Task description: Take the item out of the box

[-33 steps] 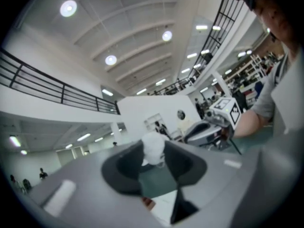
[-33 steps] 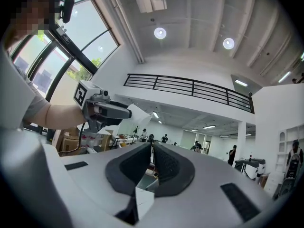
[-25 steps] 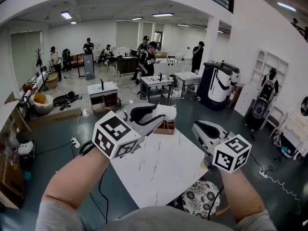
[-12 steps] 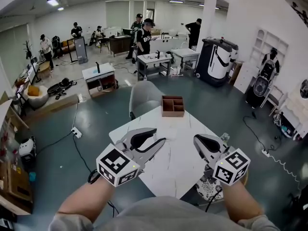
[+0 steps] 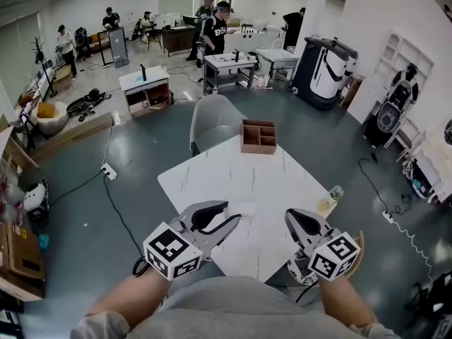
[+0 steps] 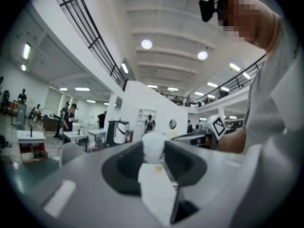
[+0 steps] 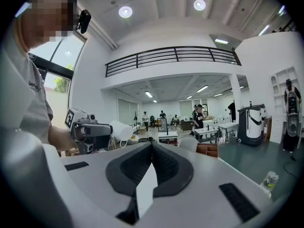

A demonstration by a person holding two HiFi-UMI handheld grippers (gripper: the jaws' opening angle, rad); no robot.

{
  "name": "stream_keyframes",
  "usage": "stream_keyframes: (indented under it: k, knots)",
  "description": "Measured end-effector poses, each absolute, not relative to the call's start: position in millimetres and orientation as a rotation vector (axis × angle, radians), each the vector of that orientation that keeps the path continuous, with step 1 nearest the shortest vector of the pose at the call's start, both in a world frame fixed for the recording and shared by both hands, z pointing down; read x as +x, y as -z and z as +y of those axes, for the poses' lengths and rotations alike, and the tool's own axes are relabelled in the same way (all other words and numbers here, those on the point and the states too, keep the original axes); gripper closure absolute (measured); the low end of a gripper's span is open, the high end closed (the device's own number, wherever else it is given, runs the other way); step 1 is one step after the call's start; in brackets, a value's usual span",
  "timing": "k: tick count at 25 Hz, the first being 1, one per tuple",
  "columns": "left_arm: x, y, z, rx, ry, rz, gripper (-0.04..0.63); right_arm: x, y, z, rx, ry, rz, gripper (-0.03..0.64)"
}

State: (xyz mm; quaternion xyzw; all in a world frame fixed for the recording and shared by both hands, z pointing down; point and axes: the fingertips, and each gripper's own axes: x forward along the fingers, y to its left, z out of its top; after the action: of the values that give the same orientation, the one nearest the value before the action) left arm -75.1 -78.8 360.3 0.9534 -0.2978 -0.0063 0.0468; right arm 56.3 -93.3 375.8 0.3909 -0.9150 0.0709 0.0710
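Our left hand-held gripper (image 5: 227, 216) has its jaws partway closed on a white, rounded item (image 6: 154, 145), which sits pinched at the tips. The head view shows that item just over the near edge of the worktop (image 5: 233, 179), towards its near left side. Our right hand-held gripper (image 7: 152, 145) has its dark pads pressed together with nothing between them, and it hangs over the near right corner of the worktop. The two hand-held grippers point away from us, side by side and apart, each with its marker cube towards our body.

The worktop is white with faint dark veins. A brown box (image 5: 258, 147) with open compartments stands at its far edge, well apart from the item and from both hand-held grippers. A grey chair (image 5: 212, 119) is tucked just beyond the far left edge. Further off, several people stand among desks on the dark floor.
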Motion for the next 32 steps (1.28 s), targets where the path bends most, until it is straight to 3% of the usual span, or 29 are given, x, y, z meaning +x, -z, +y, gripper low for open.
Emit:
stream_keyframes:
  k: [32]
  knots:
    - [-70.2, -365.3, -81.5, 2.838, 0.054, -1.015, 0.449, 78.9, -393.2, -104.5, 1.091, -0.19, -2.721, 0.609]
